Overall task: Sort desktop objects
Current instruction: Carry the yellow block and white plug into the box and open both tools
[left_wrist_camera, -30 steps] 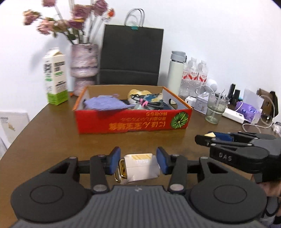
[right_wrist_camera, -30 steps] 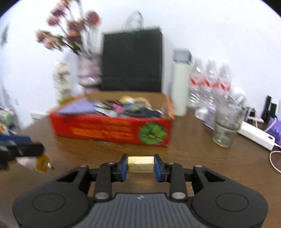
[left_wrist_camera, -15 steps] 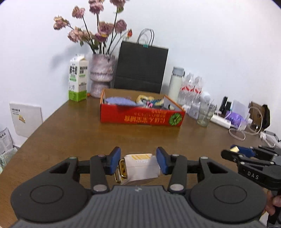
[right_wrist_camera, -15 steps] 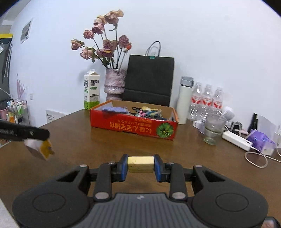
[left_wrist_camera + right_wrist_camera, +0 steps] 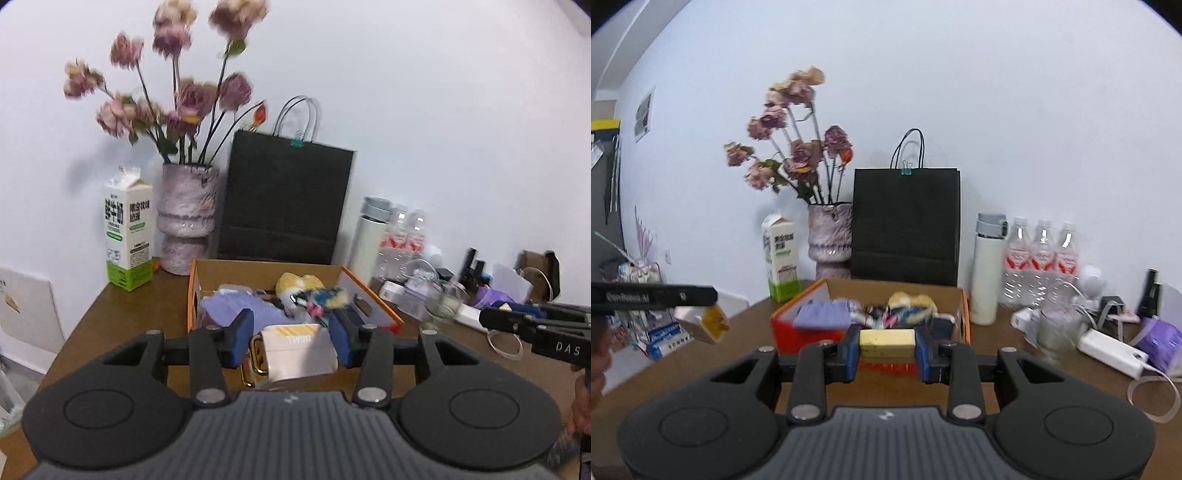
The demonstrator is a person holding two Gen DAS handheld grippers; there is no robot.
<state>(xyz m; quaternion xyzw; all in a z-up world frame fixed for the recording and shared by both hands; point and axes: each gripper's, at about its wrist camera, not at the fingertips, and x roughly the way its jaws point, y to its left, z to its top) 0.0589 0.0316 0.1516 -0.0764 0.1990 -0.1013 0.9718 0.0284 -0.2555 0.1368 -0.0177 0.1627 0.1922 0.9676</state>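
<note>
The left gripper (image 5: 291, 341) pinches a small white pouch (image 5: 299, 350) with a yellow-striped label and a gold ring hanging off its left side; the blue pads press on both its flanks, and it hangs in the air just short of the open cardboard box (image 5: 266, 271). In the right wrist view the same pouch (image 5: 701, 323) shows at nine o'clock, hanging under the dark fingers of that gripper, clear of the table.

The right gripper (image 5: 886, 345) clamps a pale yellow block (image 5: 886, 345), like an eraser or sponge, squarely between its blue pads, held level and in front of the box's red near wall (image 5: 809, 338). Seen from the left wrist, this gripper (image 5: 495, 314) reaches in from three o'clock with a sliver of yellow at its tip.

The box sits at twelve o'clock from both grippers on the brown wooden table (image 5: 997, 332), and holds a lilac cloth (image 5: 240, 308), something yellow and a jumble of small coloured things too blurred to name. Behind it stand a black paper bag (image 5: 905, 225), a mottled vase (image 5: 186, 218) of dried roses and, at ten o'clock, a milk carton (image 5: 127, 236). At two o'clock are a white flask (image 5: 986, 269), three water bottles (image 5: 1041, 258), a glass (image 5: 1056, 328) and a white power strip (image 5: 1112, 349).
</note>
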